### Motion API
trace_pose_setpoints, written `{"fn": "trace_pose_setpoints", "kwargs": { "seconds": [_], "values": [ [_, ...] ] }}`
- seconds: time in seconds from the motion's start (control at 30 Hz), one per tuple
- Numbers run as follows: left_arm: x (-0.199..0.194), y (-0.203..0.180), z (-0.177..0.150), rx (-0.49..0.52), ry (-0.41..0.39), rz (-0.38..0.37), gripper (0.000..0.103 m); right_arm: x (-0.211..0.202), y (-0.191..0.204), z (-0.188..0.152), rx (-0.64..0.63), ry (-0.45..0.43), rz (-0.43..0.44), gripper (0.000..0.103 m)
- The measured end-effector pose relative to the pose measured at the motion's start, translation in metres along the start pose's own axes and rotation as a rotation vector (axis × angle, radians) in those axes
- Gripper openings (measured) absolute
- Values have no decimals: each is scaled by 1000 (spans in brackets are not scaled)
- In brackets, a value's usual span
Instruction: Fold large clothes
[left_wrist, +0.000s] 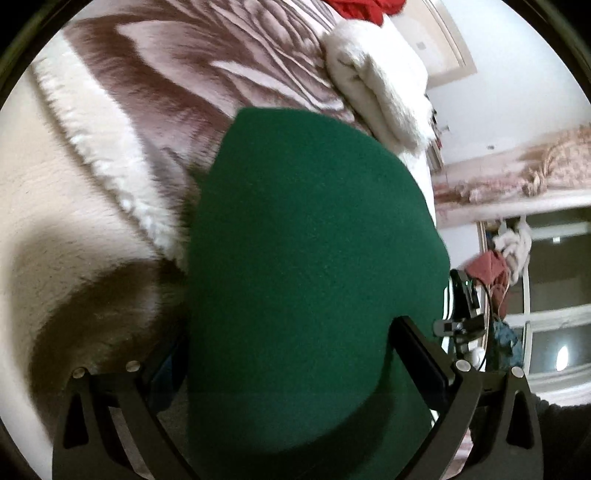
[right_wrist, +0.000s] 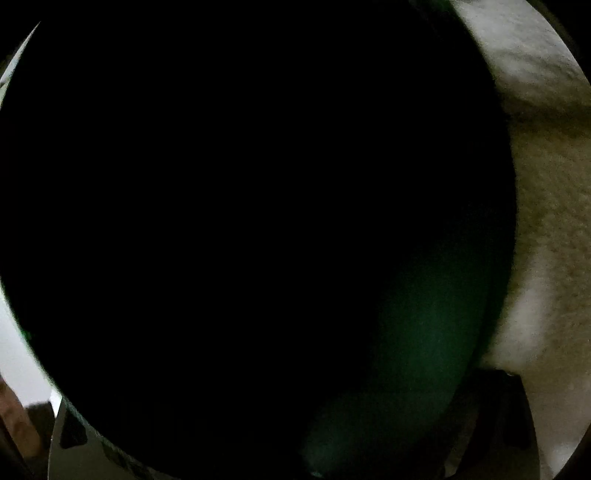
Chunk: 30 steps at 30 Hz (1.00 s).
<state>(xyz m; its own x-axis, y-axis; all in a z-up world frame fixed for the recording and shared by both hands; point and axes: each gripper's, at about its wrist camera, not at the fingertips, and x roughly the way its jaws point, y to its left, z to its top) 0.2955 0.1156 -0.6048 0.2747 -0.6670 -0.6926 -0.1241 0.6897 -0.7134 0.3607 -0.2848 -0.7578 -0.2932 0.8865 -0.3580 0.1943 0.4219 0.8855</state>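
Observation:
A dark green fleece garment fills the middle of the left wrist view, bulging up over a bed. My left gripper has its fingers spread wide, open, with the green cloth lying thick between them. The left finger is partly behind the cloth and the right finger presses against its edge. In the right wrist view the same garment covers nearly the whole lens in darkness. Only a piece of the right gripper's frame shows, and its fingers are hidden.
The bed carries a brown-and-pink patterned blanket with a white fluffy border, over a cream blanket. A rolled white blanket and red cloth lie further off. Black hardware with a green light sits by the garment's right edge. A window and hanging clothes lie beyond.

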Motion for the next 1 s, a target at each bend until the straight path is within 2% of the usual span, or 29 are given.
{"fn": "trace_pose_setpoints", "kwargs": {
  "seconds": [0.07, 0.13, 0.3, 0.37, 0.4, 0.47, 0.5, 0.57, 0.63, 0.87, 1.0],
  "values": [
    [-1, 1, -1, -3, 5, -10, 103, -8, -1, -2, -21, 5, -1, 99],
    [-2, 3, -2, -10, 3, -25, 103, -13, -2, -6, -59, 17, -42, 99],
    [-2, 4, -3, -20, -15, -44, 103, -6, -8, 5, -44, -4, -25, 102],
    [-7, 0, -4, -8, -54, -31, 98, -1, -2, 13, -41, -21, -54, 102],
    [-10, -4, -6, 8, -74, -17, 93, -2, 1, 16, -40, -40, -52, 101],
    [-13, -11, -4, 30, -91, 0, 80, -4, 7, 19, -42, -61, -22, 80],
    [-16, -13, -3, 36, -98, -1, 78, -5, 10, 21, -34, -77, -23, 68],
    [-21, -16, 2, 34, -103, -13, 72, -8, 17, 21, -32, -96, -40, 61],
    [-27, -24, 8, 50, -107, -16, 72, -13, 24, 21, -9, -123, -35, 52],
    [-44, -75, 53, 146, -134, -36, 72, -56, 59, 36, -9, -218, 41, 48],
    [-49, -105, 89, 194, -143, -48, 72, -99, 98, 62, -49, -271, 37, 48]
  ]
}}
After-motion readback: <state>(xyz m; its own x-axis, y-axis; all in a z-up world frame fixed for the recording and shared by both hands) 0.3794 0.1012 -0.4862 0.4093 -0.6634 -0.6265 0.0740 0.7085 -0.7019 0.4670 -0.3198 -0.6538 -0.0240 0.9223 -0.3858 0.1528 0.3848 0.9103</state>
